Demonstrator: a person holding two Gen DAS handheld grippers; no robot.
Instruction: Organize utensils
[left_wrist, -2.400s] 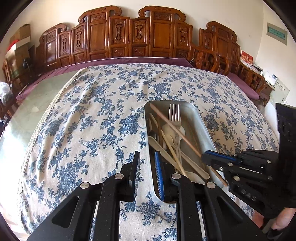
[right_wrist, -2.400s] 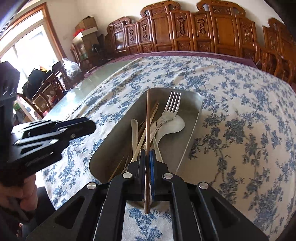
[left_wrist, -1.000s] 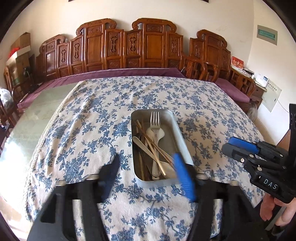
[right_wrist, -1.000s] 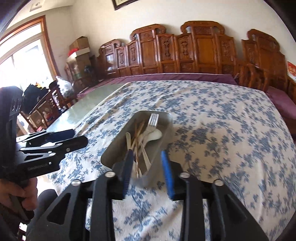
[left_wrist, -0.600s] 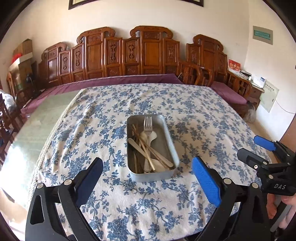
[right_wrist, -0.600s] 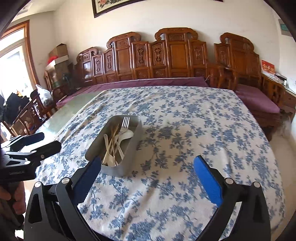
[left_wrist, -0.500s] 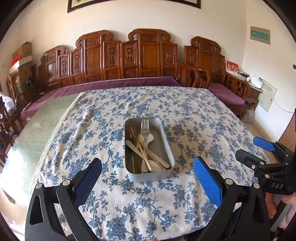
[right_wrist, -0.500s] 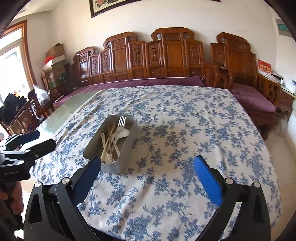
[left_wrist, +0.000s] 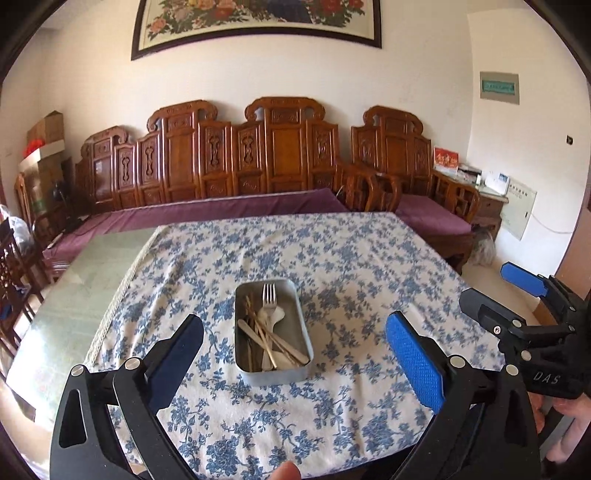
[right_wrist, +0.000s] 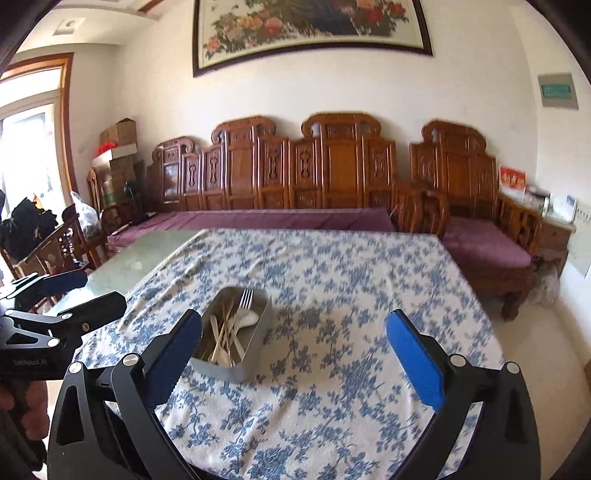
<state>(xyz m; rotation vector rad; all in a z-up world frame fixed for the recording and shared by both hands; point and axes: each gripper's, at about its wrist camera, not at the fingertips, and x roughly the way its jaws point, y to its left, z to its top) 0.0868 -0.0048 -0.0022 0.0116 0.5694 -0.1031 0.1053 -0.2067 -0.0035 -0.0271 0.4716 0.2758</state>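
Note:
A metal tray (left_wrist: 303, 325) stands on the blue floral tablecloth (left_wrist: 332, 258). In it lie a fork (left_wrist: 269, 295), a pale spoon (left_wrist: 275, 316) and several wooden chopsticks (left_wrist: 269, 338). My left gripper (left_wrist: 293, 332) is wide open and empty, held back above the table's near edge. My right gripper (right_wrist: 293, 332) is also wide open and empty, pulled back to the right of the tray (right_wrist: 255, 354). It also shows at the right edge of the left wrist view (left_wrist: 517, 291). The left gripper shows at the left edge of the right wrist view (right_wrist: 70, 291).
A carved wooden bench (left_wrist: 258, 162) with purple cushions runs along the far wall. Bare green tabletop (left_wrist: 74, 280) lies left of the cloth. Wooden chairs (right_wrist: 55, 243) stand at the left. A side cabinet (left_wrist: 491, 199) stands at the far right.
My right gripper let go of a chopstick into the tray. Both grippers opened wide and drew back and up from the tray, which now looks small and far.

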